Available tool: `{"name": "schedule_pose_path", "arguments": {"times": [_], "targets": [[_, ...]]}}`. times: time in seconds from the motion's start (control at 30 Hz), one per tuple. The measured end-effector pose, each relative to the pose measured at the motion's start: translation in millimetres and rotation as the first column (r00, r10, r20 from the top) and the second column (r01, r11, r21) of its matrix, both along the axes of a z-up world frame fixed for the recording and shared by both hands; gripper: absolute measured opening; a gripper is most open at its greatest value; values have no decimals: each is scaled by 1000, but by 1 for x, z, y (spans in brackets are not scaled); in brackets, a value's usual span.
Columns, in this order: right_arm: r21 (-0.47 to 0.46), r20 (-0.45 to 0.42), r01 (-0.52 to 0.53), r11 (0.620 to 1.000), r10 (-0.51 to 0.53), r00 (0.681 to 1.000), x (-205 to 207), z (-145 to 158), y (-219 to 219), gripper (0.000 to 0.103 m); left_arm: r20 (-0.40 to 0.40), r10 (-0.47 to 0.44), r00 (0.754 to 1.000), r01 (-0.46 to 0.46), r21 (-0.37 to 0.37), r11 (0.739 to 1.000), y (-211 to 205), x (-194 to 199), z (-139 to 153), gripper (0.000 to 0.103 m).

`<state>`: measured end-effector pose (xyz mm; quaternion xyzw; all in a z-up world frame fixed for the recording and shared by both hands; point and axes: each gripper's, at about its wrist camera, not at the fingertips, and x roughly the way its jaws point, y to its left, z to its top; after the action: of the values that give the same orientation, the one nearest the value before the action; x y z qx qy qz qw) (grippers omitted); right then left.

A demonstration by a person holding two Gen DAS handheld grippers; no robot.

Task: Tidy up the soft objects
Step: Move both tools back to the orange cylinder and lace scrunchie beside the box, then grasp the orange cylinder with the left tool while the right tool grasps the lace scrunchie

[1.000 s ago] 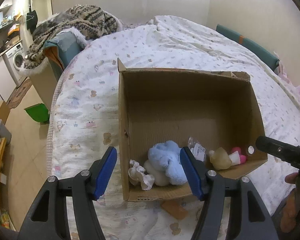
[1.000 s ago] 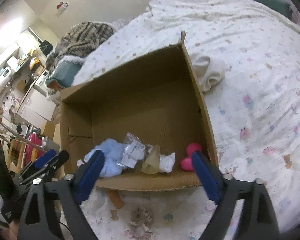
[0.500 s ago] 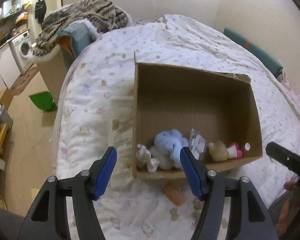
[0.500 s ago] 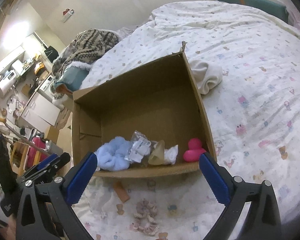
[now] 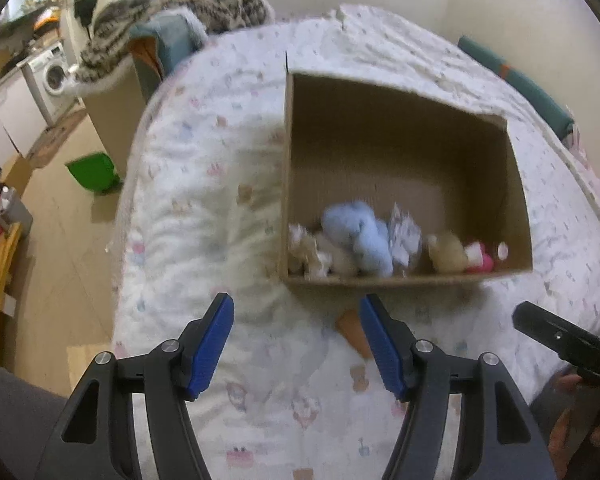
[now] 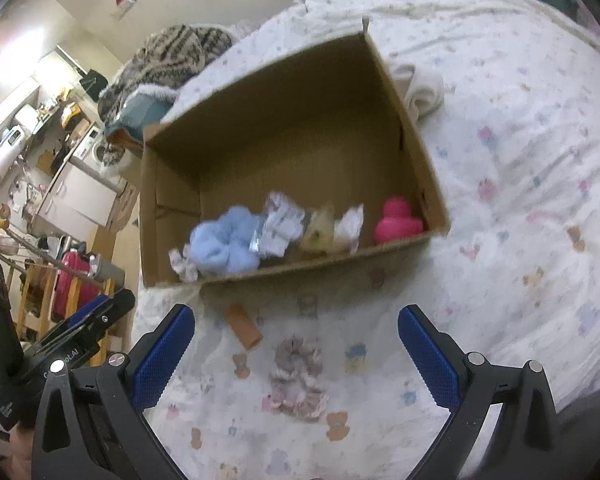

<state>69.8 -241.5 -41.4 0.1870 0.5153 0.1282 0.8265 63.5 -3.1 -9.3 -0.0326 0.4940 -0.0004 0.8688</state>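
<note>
Box (image 6: 416, 160): cardboard, open at the top, sitting on the bed (image 6: 520, 128) at your 12 o'clock in both wrist views.
Inside the box: a blue plush (image 6: 224, 240) along the near wall, a clear packet (image 6: 280, 228) at its 3 o'clock, then a tan piece (image 6: 320, 232), a white piece (image 6: 350, 226) and a pink duck (image 6: 398, 222) in the right near corner. A crumpled pale bit (image 6: 182, 262) lies at the plush's 8 o'clock. All of this is blurred, so you cannot tell finer detail.
Outside the box: an orange tube (image 6: 244, 326) lies on the bed just beyond the near wall. A frilly scrunchie (image 6: 298, 376) lies at the tube's 4 o'clock, near it but apart. A white cloth (image 6: 422, 88) is bunched against the box's right wall.
Left tool (image 5: 296, 346): your blue pads stand apart with nothing between them, over bare bed at the box's 7 o'clock. The tube shows just behind the right pad in this view.
Right tool (image 6: 296, 354): pads wide apart, empty, with the scrunchie on the bed between them and untouched.
Beyond the bed: a striped blanket (image 5: 172, 12) heaped at 11 o'clock, a green bin (image 5: 94, 170) on the floor at 9 o'clock, a washer (image 5: 52, 76) at 10 o'clock.
</note>
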Motion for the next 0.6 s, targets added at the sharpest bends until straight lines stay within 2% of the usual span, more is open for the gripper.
{"name": "schedule_pose_path", "arguments": {"times": [0.23, 0.37, 0.5, 0.6], "targets": [[-2, -154, -25, 1000, 25, 988, 9, -36, 8, 103, -59, 42, 997, -42, -2, 999, 8, -3, -16, 63], [-20, -225, -109, 994, 101, 969, 15, -58, 30, 103, -82, 62, 995, -63, -10, 998, 11, 1, -21, 63], [-126, -259, -247, 961, 209, 943, 12, -74, 65, 103, -110, 76, 991, -80, -31, 996, 15, 4, -28, 63], [-195, -271, -303, 933, 246, 931, 7, -82, 80, 103, -123, 85, 989, -91, -40, 995, 15, 6, -31, 63]]}}
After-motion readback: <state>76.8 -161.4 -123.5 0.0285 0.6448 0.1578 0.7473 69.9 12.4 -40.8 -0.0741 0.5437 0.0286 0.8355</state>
